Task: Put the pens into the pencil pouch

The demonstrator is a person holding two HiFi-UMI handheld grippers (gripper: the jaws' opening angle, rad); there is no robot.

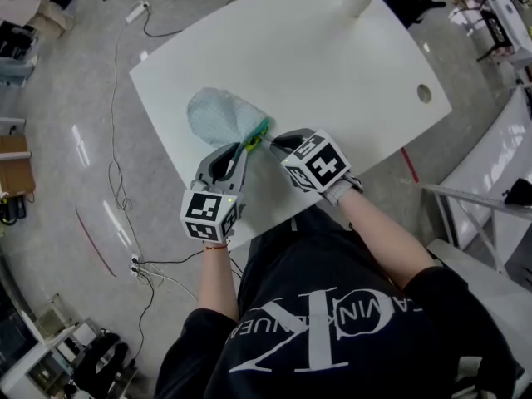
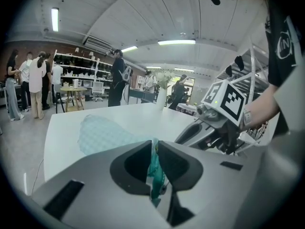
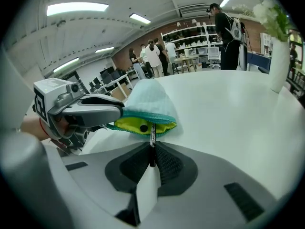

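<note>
In the head view, a white table (image 1: 332,65) has a light blue pencil pouch (image 1: 218,113) lying near its front edge. The left gripper (image 1: 248,146) and the right gripper (image 1: 271,141) come together at the pouch's green end, and their tips are very near each other. A person in a black shirt (image 1: 332,331) holds both of them. In the left gripper view, the left gripper's two jaws are squeezed tight on the pouch's green zipper edge (image 2: 155,168). The rest of the pouch lies flat on the table behind it. The right gripper is just off to the right. In the right gripper view, the right gripper's jaws are pinched on a thin pen (image 3: 152,136). The pen points forward, and its tip is right at the open mouth of the pouch, where the yellow lining (image 3: 131,124) shows. The left gripper holds the left side of that mouth. A white vase (image 3: 278,66) with flowers stands far back on the table at the right.
</note>
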